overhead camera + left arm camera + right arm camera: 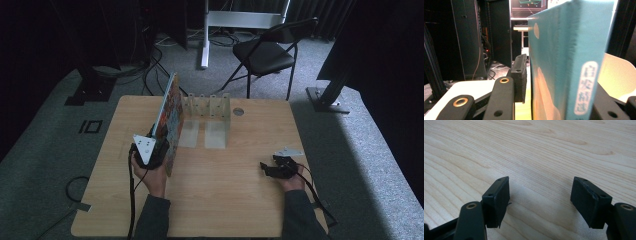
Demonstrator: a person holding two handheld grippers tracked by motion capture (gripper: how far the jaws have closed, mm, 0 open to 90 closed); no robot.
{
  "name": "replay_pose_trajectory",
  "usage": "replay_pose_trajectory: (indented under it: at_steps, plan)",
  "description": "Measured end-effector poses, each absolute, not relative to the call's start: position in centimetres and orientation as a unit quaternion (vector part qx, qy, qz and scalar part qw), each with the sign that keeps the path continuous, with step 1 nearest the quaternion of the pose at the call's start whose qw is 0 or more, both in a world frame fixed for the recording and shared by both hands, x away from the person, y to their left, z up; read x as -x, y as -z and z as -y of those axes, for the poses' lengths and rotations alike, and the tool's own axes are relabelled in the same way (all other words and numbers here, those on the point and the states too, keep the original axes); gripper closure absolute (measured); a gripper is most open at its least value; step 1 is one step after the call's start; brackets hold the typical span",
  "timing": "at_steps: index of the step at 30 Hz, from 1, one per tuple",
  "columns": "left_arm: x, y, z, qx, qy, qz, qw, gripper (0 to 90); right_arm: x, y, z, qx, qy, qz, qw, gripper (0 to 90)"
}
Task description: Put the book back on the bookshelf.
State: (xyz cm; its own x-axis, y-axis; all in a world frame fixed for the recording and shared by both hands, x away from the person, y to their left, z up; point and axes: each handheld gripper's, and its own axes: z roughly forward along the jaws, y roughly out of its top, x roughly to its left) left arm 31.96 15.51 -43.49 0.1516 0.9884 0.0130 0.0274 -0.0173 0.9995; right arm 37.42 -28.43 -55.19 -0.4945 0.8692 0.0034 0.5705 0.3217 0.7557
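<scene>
Left of centre in the high view, the left gripper [159, 146] holds a picture book [169, 120] upright on its edge above the wooden desk [240, 190], the colourful cover facing right and the top leaning toward the frame's upper middle. In the left gripper view the fingers [520, 77] are closed on the book's teal spine [571, 62], which carries a white label. Just beyond the book, at the desk's far edge, stands a clear slotted book rack [207, 107]. At lower right the right gripper [272, 168] rests low over bare desk, its fingers [496, 200] spread wide with nothing between them. A black folding chair [265, 52] stands behind the desk.
</scene>
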Motion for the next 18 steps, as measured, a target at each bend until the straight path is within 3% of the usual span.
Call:
replay_pose_trajectory:
  at_steps: [18]
  plan:
    - [-31.11,43.9,-16.09,-0.562,-0.449,-0.458,0.522,62.8,-37.41,55.2,28.43,-0.458,-0.36,-0.786,0.208,31.3]
